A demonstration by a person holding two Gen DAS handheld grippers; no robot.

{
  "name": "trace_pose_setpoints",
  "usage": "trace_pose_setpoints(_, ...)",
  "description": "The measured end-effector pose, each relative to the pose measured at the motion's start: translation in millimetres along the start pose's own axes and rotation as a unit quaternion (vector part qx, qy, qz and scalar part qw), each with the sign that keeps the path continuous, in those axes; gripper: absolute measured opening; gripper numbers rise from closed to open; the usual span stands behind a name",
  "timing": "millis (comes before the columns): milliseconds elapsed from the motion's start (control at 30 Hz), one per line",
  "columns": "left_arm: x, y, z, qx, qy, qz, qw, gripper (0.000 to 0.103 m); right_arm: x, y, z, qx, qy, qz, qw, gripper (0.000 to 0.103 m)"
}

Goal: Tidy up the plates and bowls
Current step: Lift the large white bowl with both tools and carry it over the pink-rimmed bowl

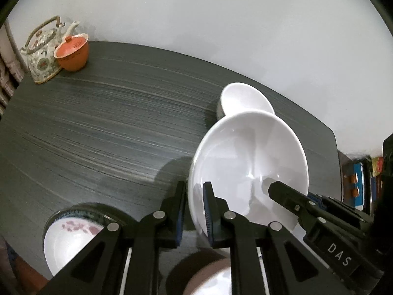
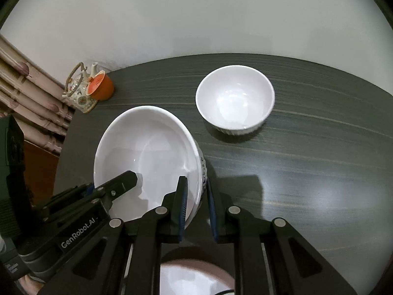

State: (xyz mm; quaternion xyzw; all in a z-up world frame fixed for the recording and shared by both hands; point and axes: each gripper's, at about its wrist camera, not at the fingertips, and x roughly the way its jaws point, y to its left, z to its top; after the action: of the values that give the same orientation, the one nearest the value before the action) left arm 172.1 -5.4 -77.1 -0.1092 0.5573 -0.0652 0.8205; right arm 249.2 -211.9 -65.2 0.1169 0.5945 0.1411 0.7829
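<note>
A: Where's the big white bowl (image 2: 145, 157)?

B: Lifted off the dark table (image 2: 319, 147) and tilted, held on two sides. The right gripper (image 2: 197, 209) has its fingers closed over the near rim, one pad inside the bowl, the other against the blue-patterned outer wall.

A: And the left gripper (image 1: 195, 211)?

B: Same bowl (image 1: 248, 169), opposite rim. Its fingers (image 1: 208, 211) straddle the edge, one inside, one outside, pinching it. In the right wrist view that gripper comes in from the lower left with a fingertip over the bowl's inside.

A: What else is near?

B: A smaller white bowl (image 2: 235, 99) stands upright on the table beyond the held one, apart from it. In the left wrist view it shows just behind the held bowl's far rim (image 1: 245, 98).

A: Anything below the grippers?

B: A bowl with a blue rim and pink flower marks (image 1: 71, 233) at the lower left of the left view, and a blurred brown-rimmed dish (image 2: 194, 277) right under the cameras.

A: The far corner?

B: A flowered teapot (image 1: 43, 54) with a hoop handle, and an orange lidded cup (image 1: 72, 52) touching it, against the white wall (image 2: 196, 19)
</note>
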Motion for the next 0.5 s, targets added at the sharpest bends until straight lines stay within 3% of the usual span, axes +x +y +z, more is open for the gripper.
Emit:
trace_pose_setpoints(200,-7,-18,-1,0.014,0.006,-0.003,0.9999,0.014,-23,-1,-24,0.008,-0.009,0.001,1.0,0.016)
trace_pose_setpoints(500,-22,-15,-37,0.023,0.02,-0.016,0.9994,0.014,-52,4,-70,0.023,-0.006,-0.001,1.0,0.016)
